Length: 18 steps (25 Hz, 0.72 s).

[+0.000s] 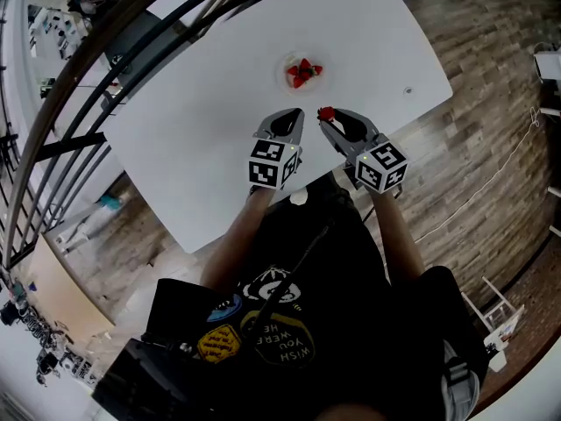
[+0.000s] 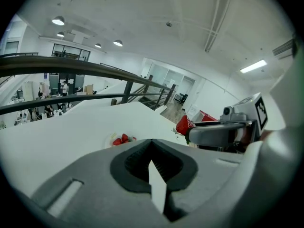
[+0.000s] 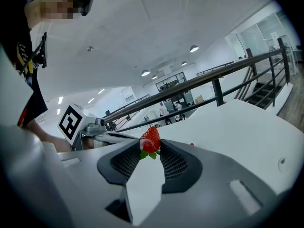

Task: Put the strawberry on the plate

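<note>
The right gripper (image 3: 151, 145) is clamped on a strawberry (image 3: 150, 138) — the red fruit sits between the jaw tips, above the white table (image 1: 202, 121), between its near edge and the plate (image 1: 284, 75). The left gripper (image 2: 152, 142), just beside it, has its jaws together with nothing in them. The plate stands around the table's middle and carries other strawberries (image 1: 303, 71).

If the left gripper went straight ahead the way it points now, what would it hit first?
Probably the white table, a little short of the plate with strawberries, which lies just left of the left gripper's line. Depth is unclear, so it might reach the plate's rim.
</note>
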Available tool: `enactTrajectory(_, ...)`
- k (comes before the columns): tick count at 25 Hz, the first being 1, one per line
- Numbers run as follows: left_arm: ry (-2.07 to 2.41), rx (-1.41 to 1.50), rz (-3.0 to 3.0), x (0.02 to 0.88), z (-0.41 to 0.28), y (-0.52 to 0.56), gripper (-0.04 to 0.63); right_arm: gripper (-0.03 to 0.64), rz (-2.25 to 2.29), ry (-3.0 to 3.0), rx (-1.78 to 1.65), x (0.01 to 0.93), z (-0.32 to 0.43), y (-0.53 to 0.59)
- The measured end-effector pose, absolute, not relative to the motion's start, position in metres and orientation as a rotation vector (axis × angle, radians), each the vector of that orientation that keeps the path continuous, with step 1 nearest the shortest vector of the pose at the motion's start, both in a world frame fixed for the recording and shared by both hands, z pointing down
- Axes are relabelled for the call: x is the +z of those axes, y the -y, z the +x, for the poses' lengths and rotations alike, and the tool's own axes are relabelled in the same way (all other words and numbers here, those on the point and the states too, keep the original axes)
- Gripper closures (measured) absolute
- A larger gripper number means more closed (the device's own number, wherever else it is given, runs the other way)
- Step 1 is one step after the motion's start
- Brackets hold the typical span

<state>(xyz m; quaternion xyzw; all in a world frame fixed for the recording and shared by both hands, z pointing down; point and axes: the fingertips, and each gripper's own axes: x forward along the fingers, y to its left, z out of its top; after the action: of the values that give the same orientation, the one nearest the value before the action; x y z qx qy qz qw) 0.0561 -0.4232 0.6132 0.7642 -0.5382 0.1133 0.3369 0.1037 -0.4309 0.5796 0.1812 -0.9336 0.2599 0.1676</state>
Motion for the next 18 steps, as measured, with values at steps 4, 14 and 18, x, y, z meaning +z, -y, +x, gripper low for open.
enactTrajectory(4,1.408,0.311,1.966,0.625,0.052,0.429,0.595,0.482,0.525,2.648,0.724,0.588,0.100,0.440)
enactTrajectory(14,1.395,0.289,1.918,0.649,0.042,0.448,0.595,0.482,0.527,2.614,0.717,0.617,0.089,0.465)
enactTrajectory(18,1.405,0.288,1.905,0.659,0.038,0.456,0.597,0.482,0.531,2.600,0.718,0.627,0.086,0.475)
